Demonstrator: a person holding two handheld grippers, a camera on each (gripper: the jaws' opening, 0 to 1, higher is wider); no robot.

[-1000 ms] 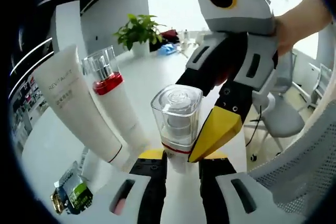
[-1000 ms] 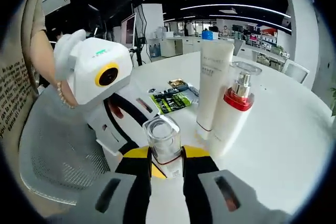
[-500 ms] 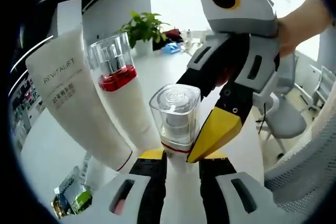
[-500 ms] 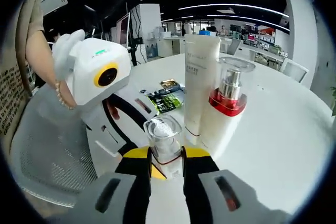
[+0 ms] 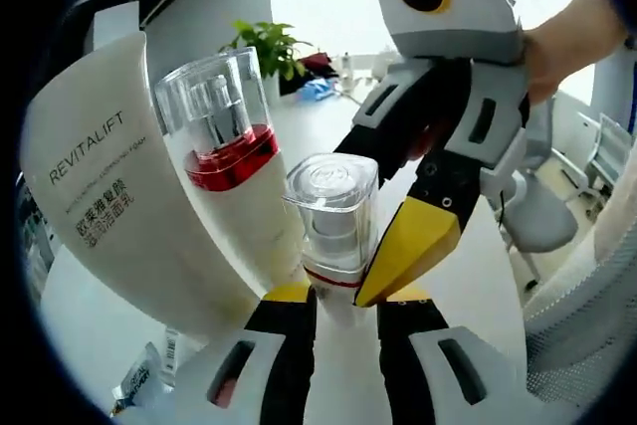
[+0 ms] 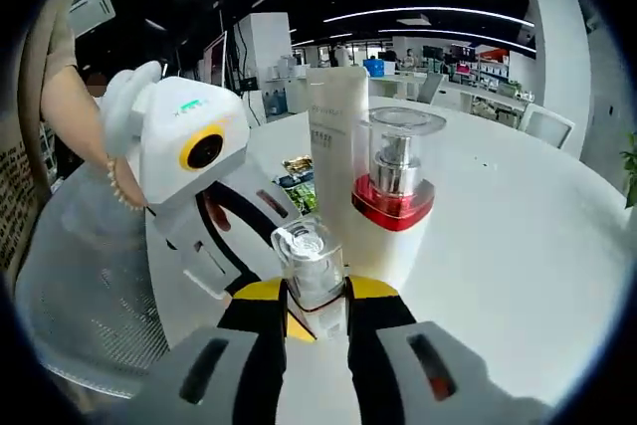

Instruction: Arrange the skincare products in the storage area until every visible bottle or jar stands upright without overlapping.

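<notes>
Jaws of both grippers clamped on same small clear-capped bottle (image 5: 331, 226) — left gripper (image 5: 338, 298) pinching base from one side, right gripper (image 6: 315, 308) from opposite side. Bottle upright between them, over white table (image 6: 498, 246). Just beside it: pump bottle (image 6: 390, 196) with red collar and clear cap, upright. White tube (image 5: 119, 206) marked REVITALIFT right beside pump bottle, standing cap-down, touching or nearly so. Small sachets (image 6: 299, 181) lying flat on table behind tube. Potted plant (image 5: 267, 52) far back.
</notes>
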